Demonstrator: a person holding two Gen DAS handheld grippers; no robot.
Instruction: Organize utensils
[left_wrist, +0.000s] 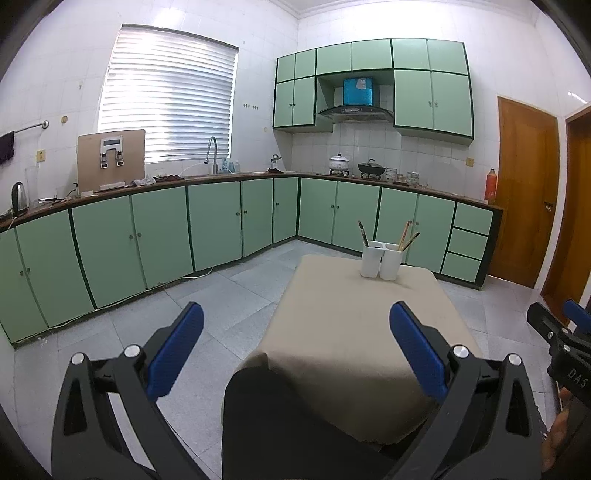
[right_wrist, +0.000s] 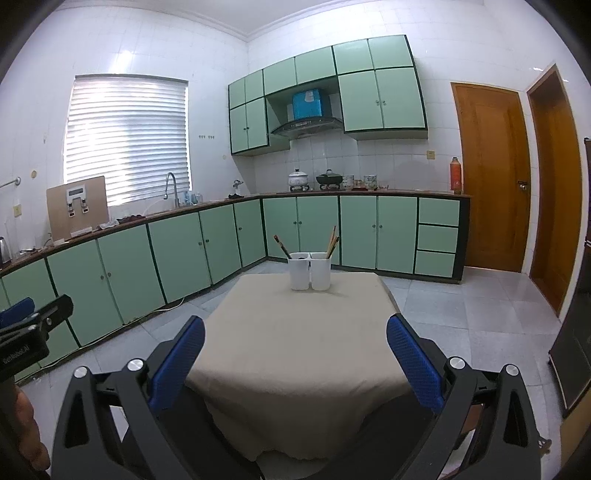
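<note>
A white two-compartment utensil holder (left_wrist: 382, 262) (right_wrist: 309, 271) stands at the far end of a small table under a beige cloth (left_wrist: 354, 325) (right_wrist: 303, 332). Dark chopsticks (left_wrist: 362, 233) (right_wrist: 281, 246) lean out of its left compartment, and wooden chopsticks (left_wrist: 407, 236) (right_wrist: 332, 242) stick out of the right one. My left gripper (left_wrist: 295, 343) is open, held well back from the holder over the table's near left corner. My right gripper (right_wrist: 295, 350) is open too, above the near edge of the table. Nothing is between either pair of blue pads.
Green cabinets (left_wrist: 159, 236) (right_wrist: 184, 247) with a worktop run along the left and back walls. Wooden doors (left_wrist: 524, 188) (right_wrist: 487, 173) are on the right. Grey tiled floor (left_wrist: 229, 295) (right_wrist: 461, 314) surrounds the table. A dark-clothed leg (left_wrist: 280, 424) lies below the left gripper.
</note>
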